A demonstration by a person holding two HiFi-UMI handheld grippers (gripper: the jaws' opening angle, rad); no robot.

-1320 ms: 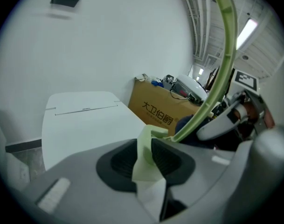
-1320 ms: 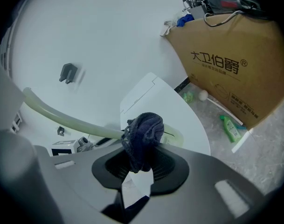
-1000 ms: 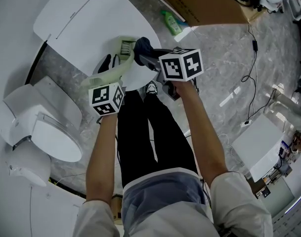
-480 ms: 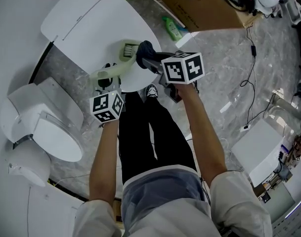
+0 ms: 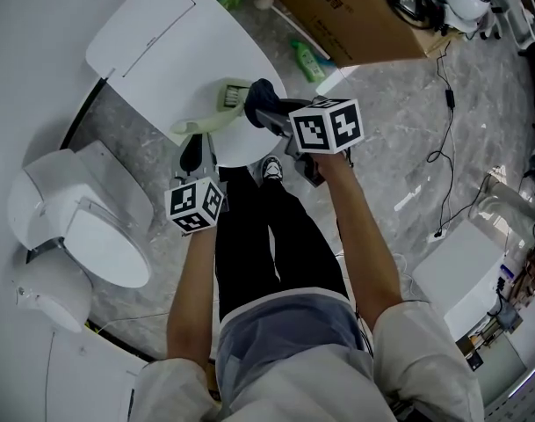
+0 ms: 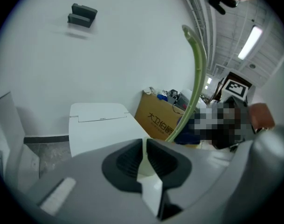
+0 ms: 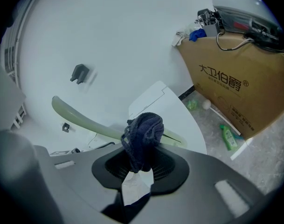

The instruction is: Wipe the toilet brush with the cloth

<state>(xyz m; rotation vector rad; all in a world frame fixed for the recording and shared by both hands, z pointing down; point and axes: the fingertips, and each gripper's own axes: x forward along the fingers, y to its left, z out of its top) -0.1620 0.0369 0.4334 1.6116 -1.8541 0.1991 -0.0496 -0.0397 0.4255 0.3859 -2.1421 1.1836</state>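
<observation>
Left tongs [image 6: 144,154] retreated, gripping toilet brush [image 6: 198,69]; right gripper view: cloth [image 7: 142,130] pinched.

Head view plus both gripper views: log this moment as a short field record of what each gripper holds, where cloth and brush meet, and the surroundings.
left gripper: shut on the handle end of the pale green toilet brush
right gripper: shut on the dark blue cloth
contact: cloth bunched against the brush handle, near the head end
brush pose: held in the air between the two grippers
surroundings: white toilet at the person's left; cardboard box and green bottle on the floor ahead
</observation>
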